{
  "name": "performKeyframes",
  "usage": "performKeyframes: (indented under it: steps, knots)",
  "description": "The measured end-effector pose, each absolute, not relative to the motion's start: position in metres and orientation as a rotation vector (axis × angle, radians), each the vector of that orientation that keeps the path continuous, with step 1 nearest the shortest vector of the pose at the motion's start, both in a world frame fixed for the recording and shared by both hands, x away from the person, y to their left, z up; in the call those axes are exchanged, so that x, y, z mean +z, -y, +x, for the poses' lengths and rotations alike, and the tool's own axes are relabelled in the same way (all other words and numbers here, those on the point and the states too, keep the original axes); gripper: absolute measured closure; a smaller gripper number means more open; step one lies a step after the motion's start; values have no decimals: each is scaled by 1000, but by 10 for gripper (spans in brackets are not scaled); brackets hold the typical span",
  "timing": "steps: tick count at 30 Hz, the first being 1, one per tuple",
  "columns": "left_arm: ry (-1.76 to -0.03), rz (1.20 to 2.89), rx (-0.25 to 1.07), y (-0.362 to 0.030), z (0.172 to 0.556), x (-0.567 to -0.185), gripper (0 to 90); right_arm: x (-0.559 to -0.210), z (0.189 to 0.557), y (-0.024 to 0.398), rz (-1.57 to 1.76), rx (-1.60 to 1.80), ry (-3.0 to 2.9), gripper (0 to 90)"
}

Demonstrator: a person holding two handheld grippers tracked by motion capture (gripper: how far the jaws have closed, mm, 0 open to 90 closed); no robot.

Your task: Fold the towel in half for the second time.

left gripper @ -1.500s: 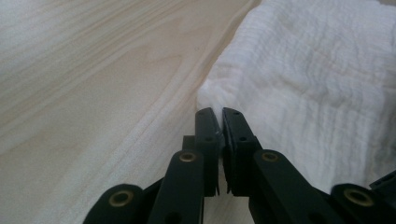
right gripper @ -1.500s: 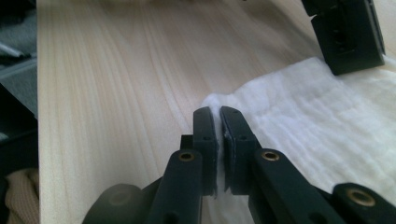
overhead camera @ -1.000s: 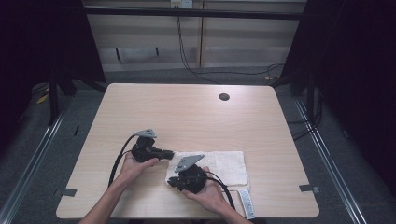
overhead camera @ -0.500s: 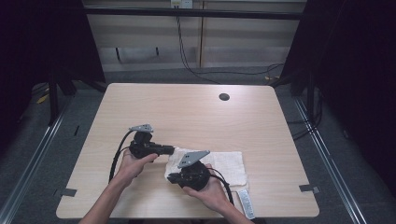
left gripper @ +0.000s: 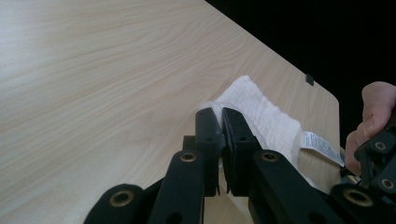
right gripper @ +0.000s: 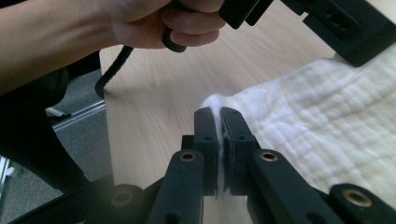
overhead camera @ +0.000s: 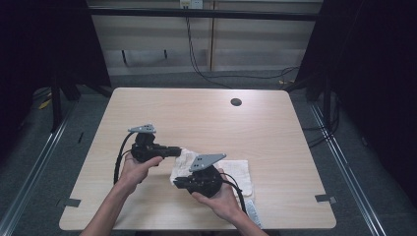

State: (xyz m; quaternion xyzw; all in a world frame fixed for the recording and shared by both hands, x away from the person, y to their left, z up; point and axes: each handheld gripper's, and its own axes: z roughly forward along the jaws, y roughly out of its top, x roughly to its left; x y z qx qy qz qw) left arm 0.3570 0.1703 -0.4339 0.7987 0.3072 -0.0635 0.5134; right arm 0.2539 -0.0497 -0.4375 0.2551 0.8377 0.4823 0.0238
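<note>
A light wooden tabletop (overhead camera: 206,118) seen from above, with a person's two forearms coming in from the near edge. Each hand holds a black two-jaw gripper. A white quilted towel (overhead camera: 231,169) lies toward the near right part of the tabletop, its far side flat and its left edge lifted off the surface.

The left gripper (overhead camera: 178,151) lies roughly level, pointing right toward the towel's left edge. In the left gripper view, its fingers (left gripper: 208,128) are pressed nearly together with a fold of the white towel (left gripper: 266,119) pinched between them. A printed care label (left gripper: 322,147) hangs from the towel's hem, just beside the other hand at the right edge of that view.

The right gripper (overhead camera: 176,183) sits nearer the person, over the towel's near left corner, pointing left. In the right gripper view, its fingers (right gripper: 206,126) are likewise closed on a thin bunched edge of the towel (right gripper: 327,121), which spreads away to the right.

A small dark round hole (overhead camera: 236,102) marks the far side of the tabletop. A pale narrow object, possibly the label, lies near the right wrist; it is too small to tell.
</note>
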Motion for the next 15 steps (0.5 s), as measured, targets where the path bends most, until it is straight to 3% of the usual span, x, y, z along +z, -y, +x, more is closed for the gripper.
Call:
performKeyframes:
  steps: [15]
  knots:
    - [-765, 1923, -97, -186, 356, -427, 861, -428, 258, 34, 769, 1548, -2576, 855]
